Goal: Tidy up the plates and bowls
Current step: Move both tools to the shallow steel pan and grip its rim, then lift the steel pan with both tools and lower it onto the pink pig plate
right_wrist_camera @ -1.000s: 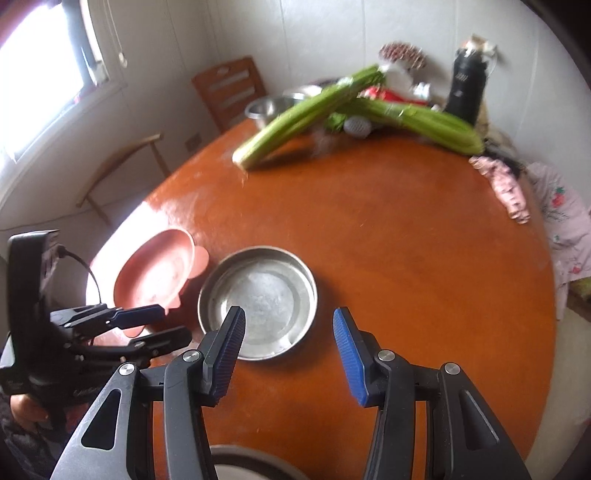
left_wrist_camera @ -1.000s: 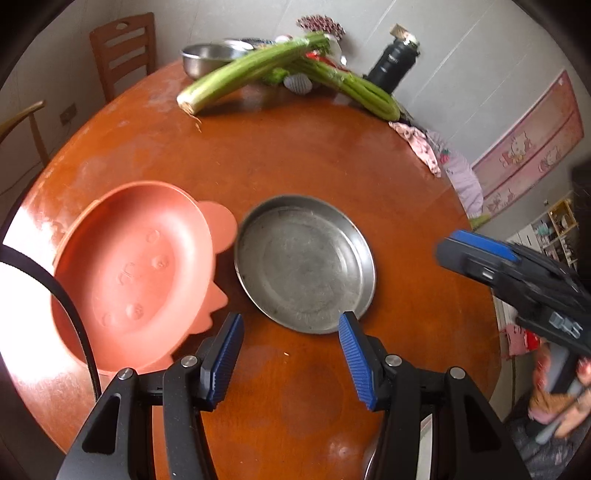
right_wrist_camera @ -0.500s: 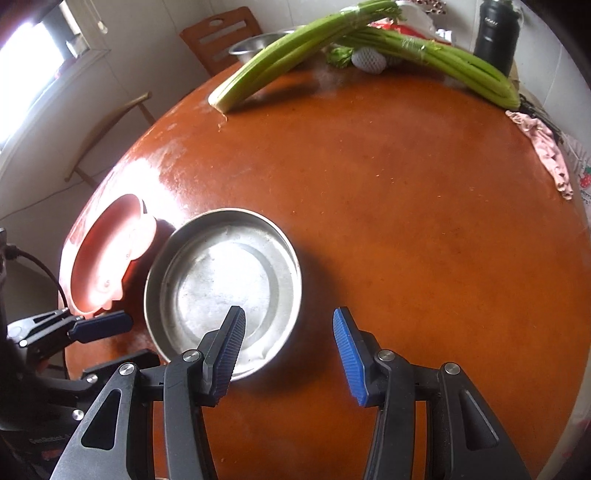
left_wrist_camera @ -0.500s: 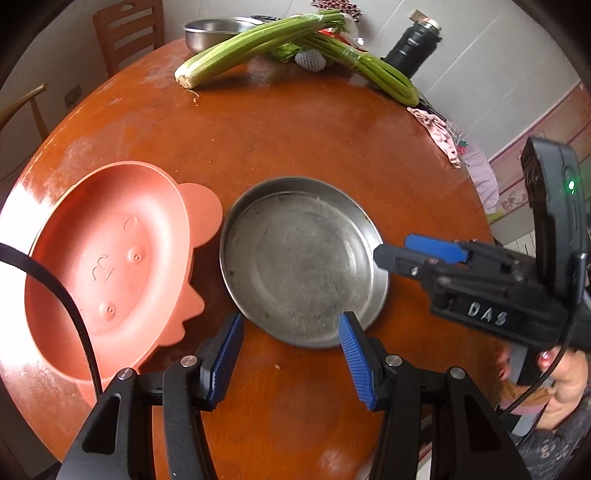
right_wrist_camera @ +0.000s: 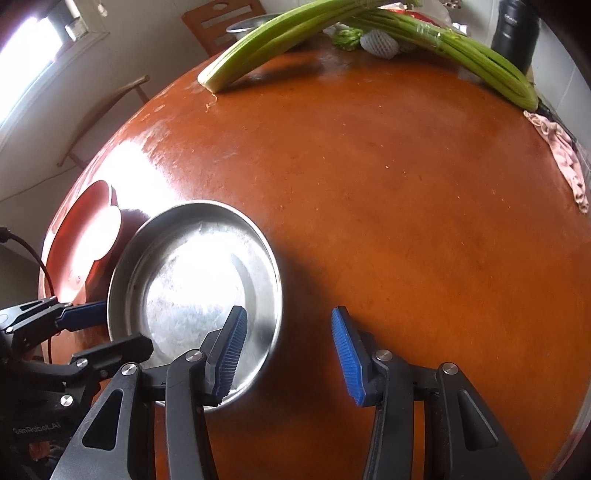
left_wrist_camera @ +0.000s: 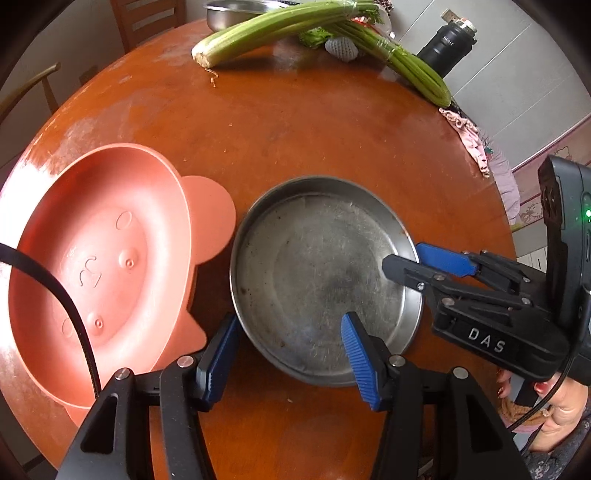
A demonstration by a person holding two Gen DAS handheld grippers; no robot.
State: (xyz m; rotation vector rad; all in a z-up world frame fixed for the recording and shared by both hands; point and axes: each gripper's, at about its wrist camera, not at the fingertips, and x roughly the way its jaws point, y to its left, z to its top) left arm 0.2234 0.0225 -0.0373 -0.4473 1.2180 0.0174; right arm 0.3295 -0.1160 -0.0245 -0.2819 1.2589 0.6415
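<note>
i see the steel plate (left_wrist_camera: pixel 317 273) lying flat on the round wooden table (left_wrist_camera: pixel 332 129), with the pink bear-shaped plate (left_wrist_camera: pixel 99 266) touching its left rim. my left gripper (left_wrist_camera: pixel 291 354) is spread open over the steel plate's near rim, holding nothing. my right gripper (right_wrist_camera: pixel 284 347) is open too, one finger inside the steel plate's right rim and one outside, while celery (left_wrist_camera: pixel 273 26) lies at the table's far edge, well beyond the steel plate.

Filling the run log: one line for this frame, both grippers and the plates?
left gripper: open, straddling steel plate near rim | right gripper: open, straddling its right rim | pink plate: untouched, beside it
</note>
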